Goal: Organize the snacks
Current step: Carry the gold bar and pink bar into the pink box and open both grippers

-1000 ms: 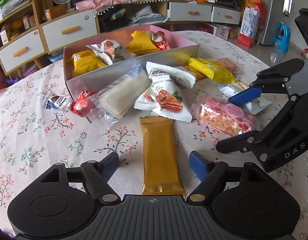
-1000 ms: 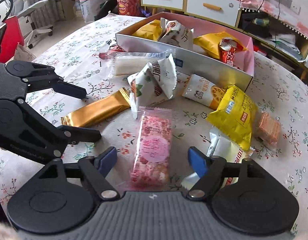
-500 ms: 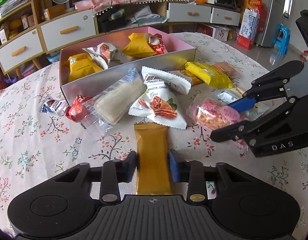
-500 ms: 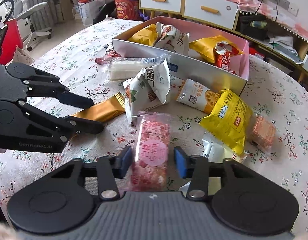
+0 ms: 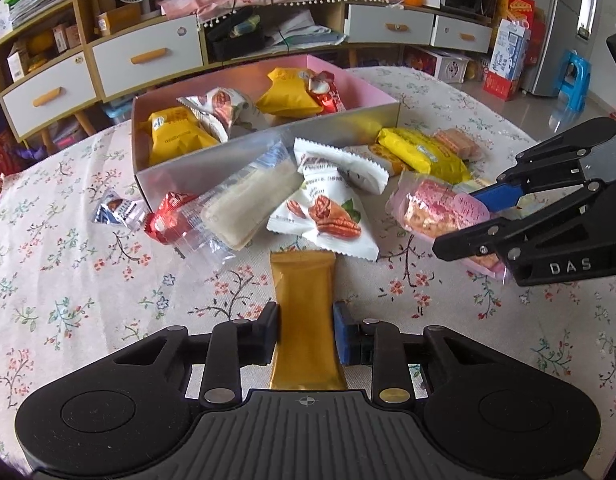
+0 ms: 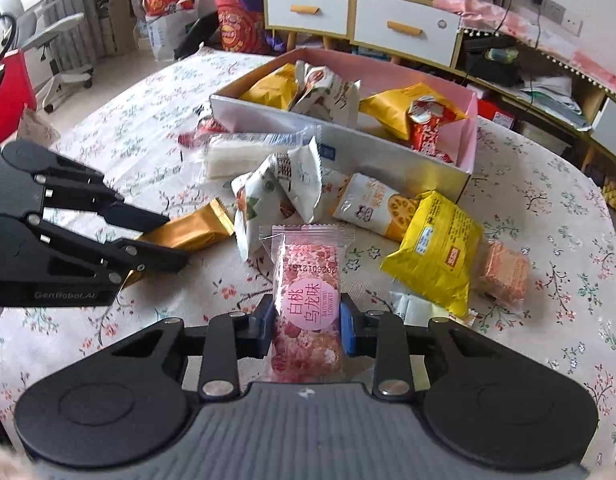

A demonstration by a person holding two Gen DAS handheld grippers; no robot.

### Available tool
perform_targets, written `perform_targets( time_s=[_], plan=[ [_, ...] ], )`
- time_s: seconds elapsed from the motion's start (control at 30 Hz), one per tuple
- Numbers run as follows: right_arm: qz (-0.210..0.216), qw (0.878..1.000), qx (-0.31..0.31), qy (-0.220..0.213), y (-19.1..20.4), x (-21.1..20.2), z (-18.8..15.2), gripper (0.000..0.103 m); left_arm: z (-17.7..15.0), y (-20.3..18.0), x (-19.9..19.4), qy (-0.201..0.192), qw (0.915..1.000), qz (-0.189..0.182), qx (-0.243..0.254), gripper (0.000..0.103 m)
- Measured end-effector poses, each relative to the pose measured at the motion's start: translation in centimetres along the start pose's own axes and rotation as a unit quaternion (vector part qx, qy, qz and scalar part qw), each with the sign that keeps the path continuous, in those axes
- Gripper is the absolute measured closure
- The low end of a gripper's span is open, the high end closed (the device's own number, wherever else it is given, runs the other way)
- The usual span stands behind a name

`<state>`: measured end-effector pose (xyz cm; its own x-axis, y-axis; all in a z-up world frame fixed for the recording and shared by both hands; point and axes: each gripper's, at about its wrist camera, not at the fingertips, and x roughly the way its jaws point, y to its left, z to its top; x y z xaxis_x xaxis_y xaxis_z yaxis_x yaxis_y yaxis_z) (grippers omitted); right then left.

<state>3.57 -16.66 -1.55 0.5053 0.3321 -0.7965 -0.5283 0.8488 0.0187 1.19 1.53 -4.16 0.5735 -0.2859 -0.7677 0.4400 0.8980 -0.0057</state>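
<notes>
A gold-wrapped bar point(image 5: 303, 292) lies lengthwise between the fingers of my left gripper point(image 5: 305, 332). The jaws are still closing and the pads press its sides. My right gripper point(image 6: 307, 326) is shut on a pink snack packet point(image 6: 308, 272), holding it by its long edges. Each gripper shows in the other's view: the left gripper point(image 6: 175, 240) on the gold bar point(image 6: 195, 230), the right gripper point(image 5: 456, 222) on the pink packet point(image 5: 428, 212). Beyond both stands the pink-lined box point(image 5: 267, 148) holding several packets.
Loose snacks lie in front of the box on the flowered tablecloth point(image 5: 67, 280): a pecan packet point(image 5: 324, 216), a clear-wrapped white bar point(image 5: 243, 204), a yellow packet point(image 6: 436, 248), a red candy point(image 5: 167, 218) and a pink wafer point(image 6: 504, 272). Drawers and shelves stand behind the table.
Both grippers went from wide open to closed, the left onto the gold bar and the right onto the pink packet. Neither hand shifted much.
</notes>
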Motion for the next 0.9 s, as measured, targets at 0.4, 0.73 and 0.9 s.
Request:
perform_targets(
  time_s=[0.4, 0.73, 0.9],
  plan=[
    [0.002, 0.997, 0.05, -0.052, -1.3, -1.9, 1.9, 0.074, 2.2, 1.8, -3.3, -0.053, 0.9977, -0.001, -0.042, 0.077],
    [0.023, 0.989, 0.114, -0.088, -3.0, -1.3, 4.6, 0.074, 5.3, 4.3, -4.3, -0.097, 0.9892, 0.012, -0.109, 0.077],
    [0.043, 0.982, 0.158, -0.091, -4.4, 0.1, 6.0, 0.074, 7.5, 5.4, -2.4, -0.089, 0.9886, 0.014, -0.121, 0.077]
  ],
)
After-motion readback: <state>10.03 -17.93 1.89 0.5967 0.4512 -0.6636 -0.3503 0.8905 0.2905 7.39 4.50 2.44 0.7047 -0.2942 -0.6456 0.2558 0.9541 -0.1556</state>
